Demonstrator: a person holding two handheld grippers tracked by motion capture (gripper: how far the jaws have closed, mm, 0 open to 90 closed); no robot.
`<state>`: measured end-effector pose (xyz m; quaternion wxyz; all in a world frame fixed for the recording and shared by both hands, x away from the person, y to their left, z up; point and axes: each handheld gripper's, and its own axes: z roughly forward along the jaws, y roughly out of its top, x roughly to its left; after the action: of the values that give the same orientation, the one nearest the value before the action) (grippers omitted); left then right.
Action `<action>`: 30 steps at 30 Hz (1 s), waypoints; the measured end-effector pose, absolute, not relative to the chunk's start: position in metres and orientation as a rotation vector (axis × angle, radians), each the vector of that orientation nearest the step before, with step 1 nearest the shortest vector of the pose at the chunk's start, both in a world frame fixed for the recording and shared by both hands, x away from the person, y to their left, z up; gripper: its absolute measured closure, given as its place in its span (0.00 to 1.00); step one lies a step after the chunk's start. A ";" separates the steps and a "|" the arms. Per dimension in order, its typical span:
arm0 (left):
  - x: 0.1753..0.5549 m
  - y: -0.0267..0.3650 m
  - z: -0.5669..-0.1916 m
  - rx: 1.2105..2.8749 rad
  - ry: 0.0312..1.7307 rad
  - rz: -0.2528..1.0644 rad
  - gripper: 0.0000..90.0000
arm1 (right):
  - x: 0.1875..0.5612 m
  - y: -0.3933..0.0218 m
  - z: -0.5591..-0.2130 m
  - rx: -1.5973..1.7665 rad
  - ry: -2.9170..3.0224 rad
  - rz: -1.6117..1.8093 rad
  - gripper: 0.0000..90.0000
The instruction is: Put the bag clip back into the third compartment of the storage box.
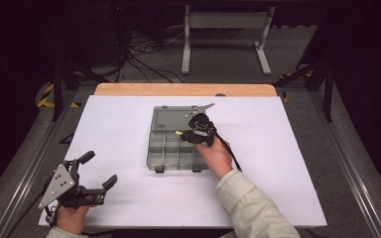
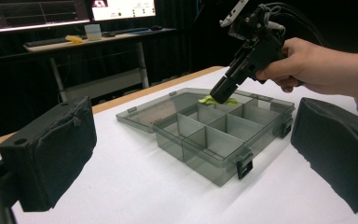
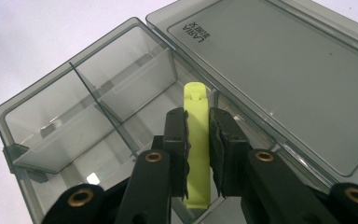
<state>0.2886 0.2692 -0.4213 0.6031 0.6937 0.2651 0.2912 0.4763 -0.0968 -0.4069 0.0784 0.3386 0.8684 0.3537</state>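
One flat yellow-green plastic clip (image 3: 196, 144), long axis along the jaws, sits clamped in the right gripper (image 3: 197, 154) over the smoky transparent compartment box (image 3: 70, 116) at frame centre, while the left gripper (image 1: 96, 171) at lower left gapes empty.

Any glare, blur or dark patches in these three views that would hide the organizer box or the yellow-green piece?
High view: even light on the white table, surroundings dark, the yellow-green piece tiny. Left gripper view: the box fairly sharp, its own pads blurred at the edges. Right gripper view: the right gripper clamps the piece sharply; mild sheen on the open lid, nothing hidden.
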 end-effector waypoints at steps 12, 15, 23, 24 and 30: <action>0.288 0.269 -0.421 1.608 0.610 0.675 0.01 | 0.475 -0.099 -0.411 1.050 2.611 1.077 0.86; 0.288 0.269 -0.421 1.605 0.610 0.675 0.01 | 0.475 -0.099 -0.411 1.056 2.610 1.075 0.86; 0.288 0.269 -0.421 1.604 0.609 0.675 0.01 | 0.476 -0.101 -0.411 1.070 2.614 1.067 0.79; 0.288 0.269 -0.421 1.607 0.608 0.676 0.01 | 0.477 -0.101 -0.411 1.078 2.609 1.063 0.76; 0.288 0.268 -0.421 1.607 0.609 0.674 0.01 | 0.473 -0.103 -0.402 1.090 2.570 1.106 0.50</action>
<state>0.2885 0.2684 -0.4210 0.6035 0.6941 0.2631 0.2913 0.4732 -0.1035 -0.4024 0.0692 0.3620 0.8539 0.3675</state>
